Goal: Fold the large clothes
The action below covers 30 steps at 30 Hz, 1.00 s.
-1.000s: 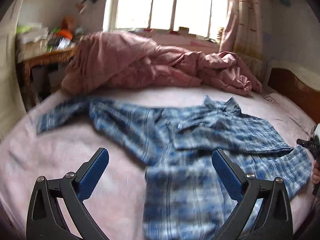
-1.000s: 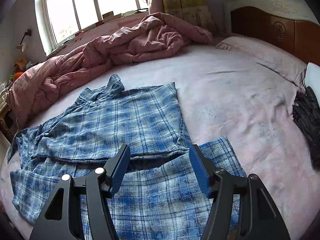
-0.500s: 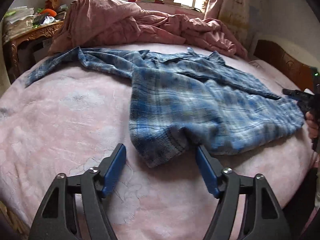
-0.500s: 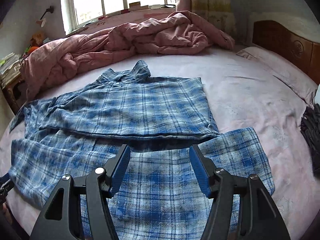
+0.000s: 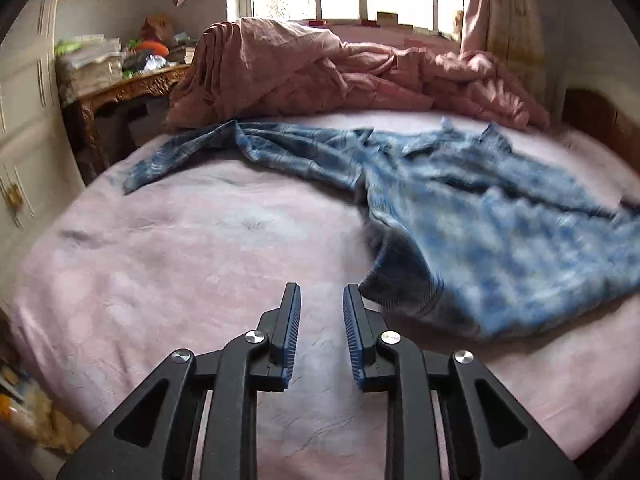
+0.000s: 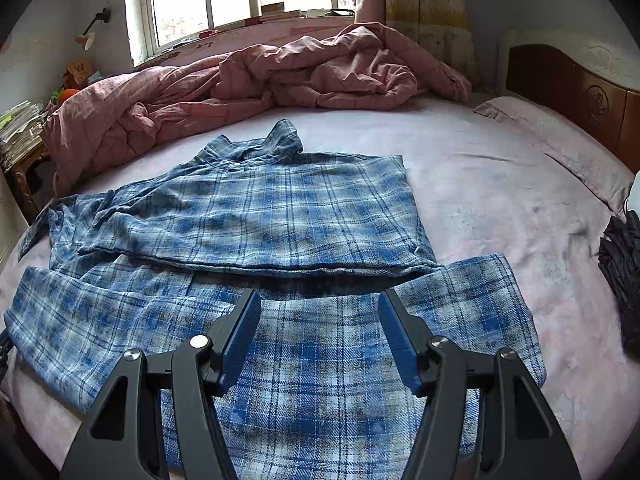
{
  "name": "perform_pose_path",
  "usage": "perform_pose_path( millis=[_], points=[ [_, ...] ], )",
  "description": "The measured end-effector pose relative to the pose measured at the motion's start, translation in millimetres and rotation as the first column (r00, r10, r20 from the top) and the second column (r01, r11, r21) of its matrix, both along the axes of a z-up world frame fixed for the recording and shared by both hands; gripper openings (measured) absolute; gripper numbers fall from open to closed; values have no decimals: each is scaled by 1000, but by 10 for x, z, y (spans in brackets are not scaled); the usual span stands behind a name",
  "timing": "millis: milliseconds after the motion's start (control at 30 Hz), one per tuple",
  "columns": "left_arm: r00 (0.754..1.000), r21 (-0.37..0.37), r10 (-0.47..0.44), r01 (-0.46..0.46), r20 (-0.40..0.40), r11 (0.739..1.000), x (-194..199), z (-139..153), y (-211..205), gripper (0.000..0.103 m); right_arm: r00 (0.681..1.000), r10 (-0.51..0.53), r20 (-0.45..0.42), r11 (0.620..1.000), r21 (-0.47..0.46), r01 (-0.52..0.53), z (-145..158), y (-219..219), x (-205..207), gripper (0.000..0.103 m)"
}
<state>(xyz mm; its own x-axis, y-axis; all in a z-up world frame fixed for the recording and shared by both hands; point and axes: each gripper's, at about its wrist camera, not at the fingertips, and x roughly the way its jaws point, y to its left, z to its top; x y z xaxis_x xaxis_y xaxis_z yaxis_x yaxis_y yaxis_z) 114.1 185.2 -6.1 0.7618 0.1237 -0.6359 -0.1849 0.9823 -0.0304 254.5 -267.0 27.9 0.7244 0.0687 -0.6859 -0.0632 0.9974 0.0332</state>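
A large blue plaid shirt [image 6: 280, 216] lies on the pink bed [image 6: 500, 184], collar toward the window, one side folded over its body and one sleeve stretched out to the left [image 5: 180, 156]. In the left wrist view the shirt [image 5: 500, 232] lies to the right. My left gripper [image 5: 318, 304] hovers over bare sheet just left of the shirt's lifted hem corner [image 5: 384, 284]; its jaws are narrowed with a gap, holding nothing. My right gripper [image 6: 320, 312] is open above the shirt's lower panel.
A crumpled pink quilt [image 6: 256, 80] is heaped along the far side under the window. A carved wooden side table [image 5: 120, 92] with clutter stands at the left. A pillow [image 6: 560, 136] and wooden headboard [image 6: 580, 96] are at right. A dark item [image 6: 624, 264] lies at the right edge.
My left gripper has swung left off the shirt's hem and its jaws have narrowed. The hem corner now lies to its right. My right gripper has drawn back slightly, still open.
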Motion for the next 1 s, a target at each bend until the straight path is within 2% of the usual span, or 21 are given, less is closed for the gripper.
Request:
perform_pose_path(
  millis=[67,100,167,233,300,467,500,600,667,700,767,800,867,1000],
  points=[
    [999,-8,2,-2,40,1000,45,153,18,27,1000,-4,5,1000,-4,4,6,7,0,64],
    [998,20,12,-13,67,1000,86,262,15,33,1000,-5,6,1000,-6,5,8,15,-1,64],
    [992,59,22,-30,124,998,174,478,4,38,1000,-7,8,1000,-11,7,10,12,-6,64],
    [985,56,10,-20,172,998,292,705,33,43,1000,-9,10,1000,-12,9,21,2,-4,63],
    [982,43,-3,-5,187,999,477,868,87,51,1000,-18,15,1000,-14,18,53,-25,-4,64],
    [987,-47,-3,10,160,999,1033,1095,376,52,999,-42,21,999,-8,42,229,-63,9,64],
    [989,-56,0,8,146,998,1154,1108,451,55,998,-48,31,999,4,48,289,-59,5,64],
    [994,-81,45,-38,95,996,1454,991,669,69,998,-43,54,999,30,41,363,-8,6,65],
    [995,-115,87,-81,47,990,1602,782,831,69,998,-41,55,999,10,40,291,68,42,67],
    [994,-112,113,-113,-5,987,1714,636,920,69,998,-47,37,999,-7,47,247,102,75,67],
    [987,-66,118,-126,-113,990,1923,394,1052,69,999,-31,-6,999,-14,31,147,168,170,67],
    [982,-49,127,-135,-142,990,2004,305,1125,69,999,-29,-20,1000,-9,29,113,180,202,67],
    [972,-59,166,-178,-167,982,2095,188,1306,68,999,-17,-39,1000,0,17,53,202,238,67],
    [966,-167,189,-218,-175,961,2247,27,1650,68,999,1,-32,999,-37,-2,6,280,250,67]
  ],
)
